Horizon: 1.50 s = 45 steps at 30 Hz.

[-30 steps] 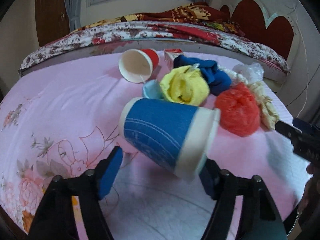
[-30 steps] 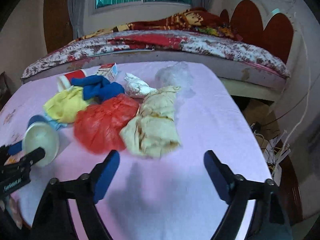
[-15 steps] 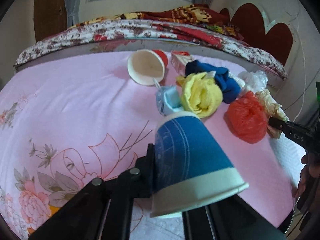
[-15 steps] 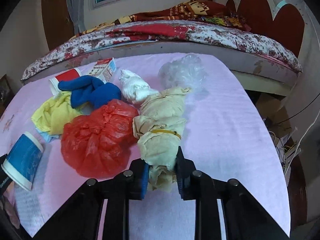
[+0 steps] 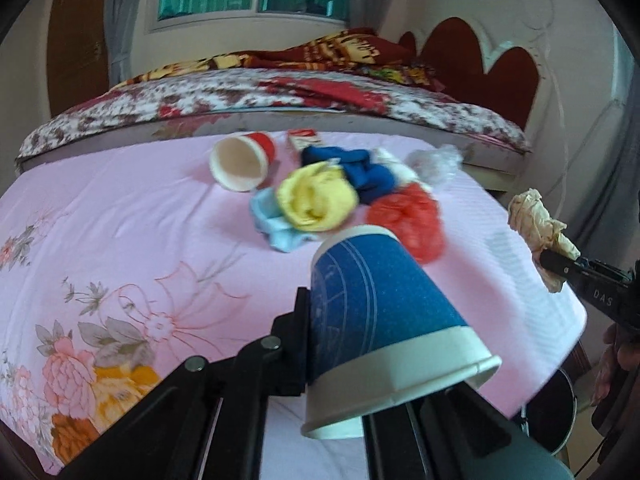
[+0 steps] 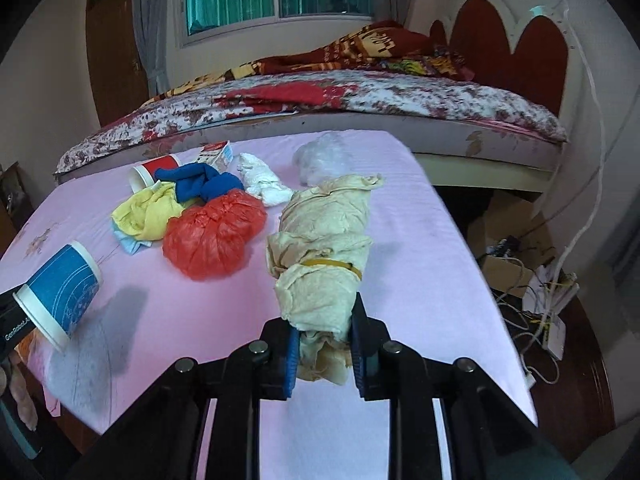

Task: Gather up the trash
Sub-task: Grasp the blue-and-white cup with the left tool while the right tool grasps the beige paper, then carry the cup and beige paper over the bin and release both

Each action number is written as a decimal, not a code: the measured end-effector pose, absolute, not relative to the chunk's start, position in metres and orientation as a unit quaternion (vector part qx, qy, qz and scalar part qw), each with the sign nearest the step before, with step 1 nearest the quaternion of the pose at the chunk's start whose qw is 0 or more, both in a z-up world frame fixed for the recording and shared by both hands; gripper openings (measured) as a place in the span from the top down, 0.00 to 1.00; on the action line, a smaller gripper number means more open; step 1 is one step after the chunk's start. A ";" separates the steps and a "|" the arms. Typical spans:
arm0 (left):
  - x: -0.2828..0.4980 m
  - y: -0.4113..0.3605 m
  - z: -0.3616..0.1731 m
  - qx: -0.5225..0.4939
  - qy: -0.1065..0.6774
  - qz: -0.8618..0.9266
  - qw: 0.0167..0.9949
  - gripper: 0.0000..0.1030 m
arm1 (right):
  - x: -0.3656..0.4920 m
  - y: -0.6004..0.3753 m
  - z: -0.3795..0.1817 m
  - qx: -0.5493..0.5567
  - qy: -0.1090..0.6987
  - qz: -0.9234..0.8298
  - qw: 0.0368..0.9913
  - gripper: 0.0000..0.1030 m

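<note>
Above the near edge of the pink desk point(image 6: 420, 240), the left claw point(image 5: 340, 360) is clamped on the blue paper cup point(image 5: 380, 312). The right claw point(image 6: 324, 356) is closed on the beige crumpled bundle point(image 6: 320, 248), held clear of the red bag point(image 6: 212, 236).

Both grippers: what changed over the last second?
Left gripper closed on the blue cup, right gripper on the beige bundle; both were lifted off the pink sheet. Red cup, yellow cloth and red bag stayed put.
</note>
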State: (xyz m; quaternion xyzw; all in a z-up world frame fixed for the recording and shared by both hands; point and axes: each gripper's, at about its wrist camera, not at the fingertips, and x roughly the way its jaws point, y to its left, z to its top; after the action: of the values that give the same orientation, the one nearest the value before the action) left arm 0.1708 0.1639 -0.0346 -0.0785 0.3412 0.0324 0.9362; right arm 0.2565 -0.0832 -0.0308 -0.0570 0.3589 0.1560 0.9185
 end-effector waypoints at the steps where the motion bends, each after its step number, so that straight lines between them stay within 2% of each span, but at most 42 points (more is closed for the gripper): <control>1: 0.170 0.157 -0.033 -0.075 0.341 0.025 0.937 0.96 | 0.250 -0.090 -0.029 -0.054 0.357 0.153 0.920 0.78; 23: 0.161 0.007 -0.012 -0.008 0.332 -0.113 0.936 0.96 | 0.166 -0.231 -0.009 -0.015 0.349 0.050 0.936 0.77; 45: 0.145 -0.127 -0.027 0.055 0.351 -0.242 0.903 0.96 | 0.102 -0.336 -0.042 0.001 0.385 -0.018 0.923 0.77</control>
State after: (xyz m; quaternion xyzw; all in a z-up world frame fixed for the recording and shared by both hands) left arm 0.1450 -0.1268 -0.0269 0.0548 0.3514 -0.2423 0.9027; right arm 0.1019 -0.3363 -0.0417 0.0010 0.3845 -0.0184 0.9229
